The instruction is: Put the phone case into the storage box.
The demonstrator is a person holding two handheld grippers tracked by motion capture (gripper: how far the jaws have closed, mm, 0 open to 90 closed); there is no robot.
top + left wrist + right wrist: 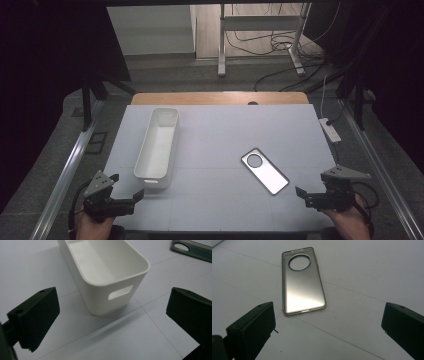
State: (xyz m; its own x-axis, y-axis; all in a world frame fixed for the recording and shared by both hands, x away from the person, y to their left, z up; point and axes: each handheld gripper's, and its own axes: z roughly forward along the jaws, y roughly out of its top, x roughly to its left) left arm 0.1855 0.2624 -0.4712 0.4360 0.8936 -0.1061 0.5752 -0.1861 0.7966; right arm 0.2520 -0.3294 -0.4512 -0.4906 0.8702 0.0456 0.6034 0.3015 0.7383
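Note:
A long white bin (157, 147) lies lengthwise on the left half of the pale table mat (225, 135). A translucent phone case (264, 170) with a round camera hole lies flat, right of centre. My left gripper (126, 186) is at the near left corner, open and empty, aimed at the bin's near end. In the left gripper view the bin (105, 272) shows its handle slot just beyond the open left gripper (113, 305). My right gripper (311, 187) is at the near right, open and empty. In the right gripper view the case (303, 287) lies just ahead of the open right gripper (328, 312).
A white power strip (330, 129) lies off the table's right edge with cables behind it. A wooden table edge (220, 98) shows at the back. Metal rails (65, 170) run along both sides. Stand legs (221, 60) rise on the floor beyond.

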